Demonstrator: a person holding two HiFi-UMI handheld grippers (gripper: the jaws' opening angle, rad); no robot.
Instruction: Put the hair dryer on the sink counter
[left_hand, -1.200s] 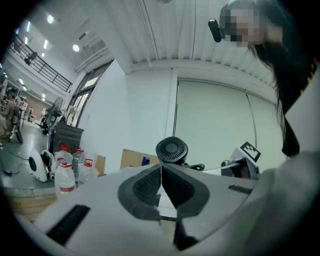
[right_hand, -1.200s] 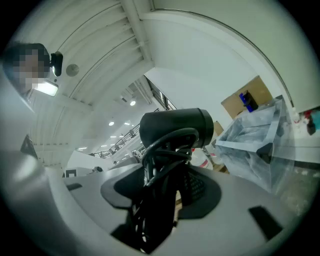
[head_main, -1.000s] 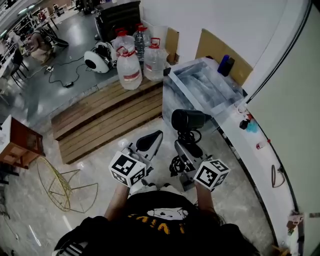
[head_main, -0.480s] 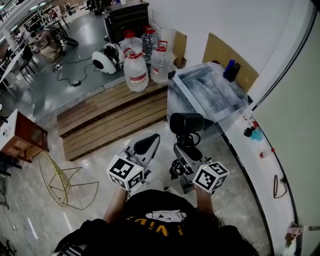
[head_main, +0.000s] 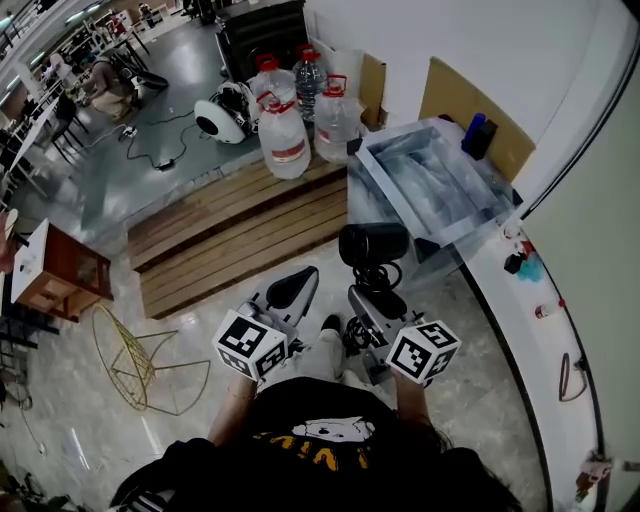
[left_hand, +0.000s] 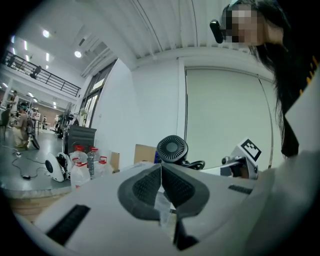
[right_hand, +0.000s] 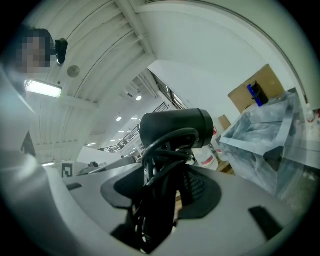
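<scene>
A pale floor (head_main: 480, 400) carries a wooden platform (head_main: 230, 235) at centre, with water jugs (head_main: 285, 140) at its top edge; a curved white counter (head_main: 540, 350) runs down the right.

No readable text. Yellow print on black shirt (head_main: 310, 447), 6 o'clock: clipped, illegible. Red labels on water bottles (head_main: 285, 135), 12 o'clock: too small.

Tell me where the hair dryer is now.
Centre of the head view: the hair dryer is gripped in the right gripper, beside the near corner of the sink.
</scene>
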